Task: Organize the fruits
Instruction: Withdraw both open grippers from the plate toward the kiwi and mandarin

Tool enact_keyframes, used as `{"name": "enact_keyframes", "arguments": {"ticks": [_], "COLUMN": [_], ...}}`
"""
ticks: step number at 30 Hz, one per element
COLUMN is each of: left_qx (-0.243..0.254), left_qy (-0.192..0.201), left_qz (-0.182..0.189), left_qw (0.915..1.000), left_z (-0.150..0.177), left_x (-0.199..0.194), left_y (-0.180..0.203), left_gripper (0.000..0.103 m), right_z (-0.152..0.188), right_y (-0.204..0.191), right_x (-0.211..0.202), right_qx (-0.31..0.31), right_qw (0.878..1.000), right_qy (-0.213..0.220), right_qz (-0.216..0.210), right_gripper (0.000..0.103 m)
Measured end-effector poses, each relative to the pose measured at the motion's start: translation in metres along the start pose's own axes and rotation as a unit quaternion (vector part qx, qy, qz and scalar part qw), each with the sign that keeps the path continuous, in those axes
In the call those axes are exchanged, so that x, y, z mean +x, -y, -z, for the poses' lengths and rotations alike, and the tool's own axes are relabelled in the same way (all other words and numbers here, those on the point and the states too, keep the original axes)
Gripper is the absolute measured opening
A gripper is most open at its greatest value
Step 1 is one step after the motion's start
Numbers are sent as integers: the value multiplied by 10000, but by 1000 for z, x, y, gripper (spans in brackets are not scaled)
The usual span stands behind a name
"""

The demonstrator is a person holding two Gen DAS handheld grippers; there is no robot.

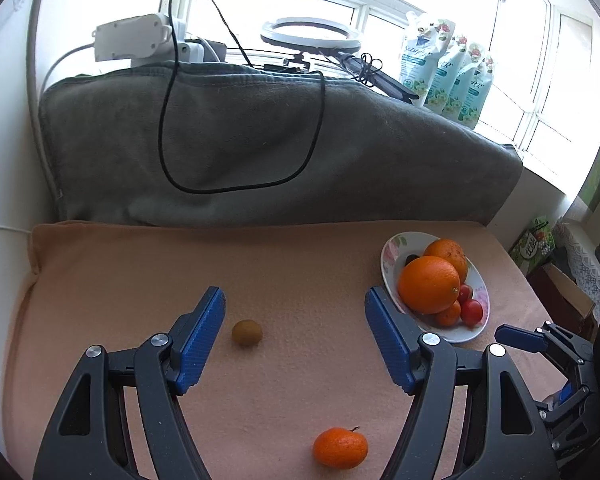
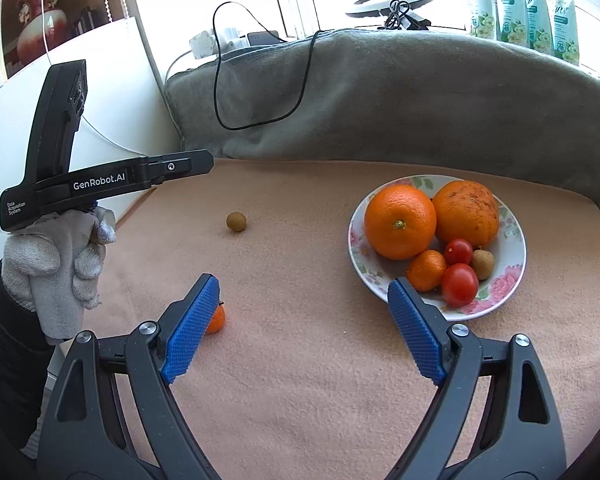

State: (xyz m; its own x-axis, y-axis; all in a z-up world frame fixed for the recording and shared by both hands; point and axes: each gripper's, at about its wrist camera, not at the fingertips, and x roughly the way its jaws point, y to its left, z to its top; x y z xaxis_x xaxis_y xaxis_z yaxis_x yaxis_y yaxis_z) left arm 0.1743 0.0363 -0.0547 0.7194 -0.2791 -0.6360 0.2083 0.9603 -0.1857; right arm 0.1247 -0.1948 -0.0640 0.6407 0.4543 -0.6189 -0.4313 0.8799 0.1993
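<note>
A floral plate (image 2: 508, 276) (image 1: 390, 252) on the peach cloth holds two big oranges (image 2: 400, 222) (image 1: 429, 285), a small mandarin (image 2: 426, 270), two cherry tomatoes (image 2: 460, 284) and a brown longan (image 2: 483, 264). A loose longan (image 1: 247, 333) (image 2: 236, 221) lies on the cloth just right of my left gripper's left finger. A loose mandarin (image 1: 341, 448) (image 2: 216, 318) lies nearer, partly hidden behind my right gripper's left finger. My left gripper (image 1: 296, 312) is open and empty. My right gripper (image 2: 304, 300) is open and empty, its right finger near the plate's front rim.
A grey blanket (image 1: 260, 140) with a black cable (image 1: 168, 120) rises behind the cloth. A ring light (image 1: 310, 36), power strip and refill pouches (image 1: 448, 68) stand on the sill. Boxes (image 1: 540, 244) sit off the cloth's right edge. A white wall borders the left.
</note>
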Motion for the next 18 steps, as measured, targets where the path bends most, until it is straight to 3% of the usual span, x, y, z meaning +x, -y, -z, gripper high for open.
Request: {"name": "enact_keyframes", "arguments": {"ticks": [15,18], "left_qx": [-367,-395], "left_qy": [-293,-342], "left_qz": [-24,22], "left_qw": [9989,9986], "left_z": [35,40], "left_x": [14,18], "left_y": [-44,-46], "left_gripper": [72,68], "right_z": [11,13], "right_y": [-37,-44], "right_x": [26,31], "right_qx": [-313,-368], "right_qw": [9980,9973], "right_qy": [-354,-424], "right_qz": [-431,-481], "right_gripper": [89,88]}}
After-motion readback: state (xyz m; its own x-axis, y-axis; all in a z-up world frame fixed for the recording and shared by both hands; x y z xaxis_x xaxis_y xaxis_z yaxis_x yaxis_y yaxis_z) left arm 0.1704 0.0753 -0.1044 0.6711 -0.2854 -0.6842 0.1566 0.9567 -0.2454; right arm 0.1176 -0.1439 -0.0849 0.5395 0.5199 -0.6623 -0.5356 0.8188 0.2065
